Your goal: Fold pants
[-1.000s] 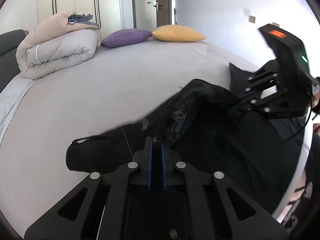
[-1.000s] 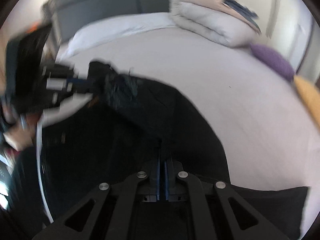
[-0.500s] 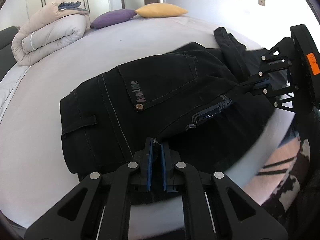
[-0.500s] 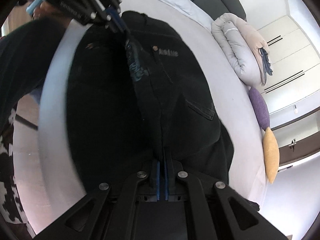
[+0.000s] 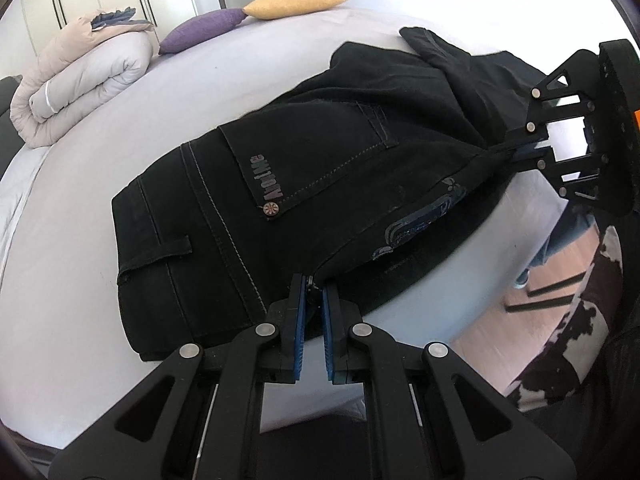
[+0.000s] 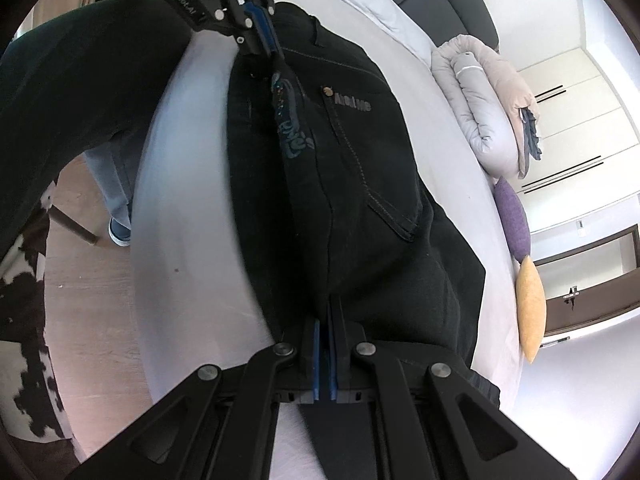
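The black pants (image 5: 320, 168) lie on the pale grey bed (image 5: 120, 320), waistband to the left, a back pocket with a logo facing up. My left gripper (image 5: 314, 284) is shut on the pants' near folded edge by the waist. My right gripper (image 6: 329, 312) is shut on the same edge further along the leg; it also shows in the left wrist view (image 5: 516, 152). The edge is pulled taut between them, near the bed's side. The left gripper shows in the right wrist view (image 6: 266, 46). The pants (image 6: 360, 200) fill that view's middle.
A rolled duvet (image 5: 76, 80) lies at the back left, with a purple cushion (image 5: 200, 34) and a yellow cushion (image 5: 292, 2) behind. The bed edge drops to a wooden floor (image 5: 532, 300) on the right. Wardrobes and a door stand beyond.
Both grippers have carried the pants' edge over toward the bed's side, laying one half on the other. The fabric went from bunched and lifted to flat and taut.
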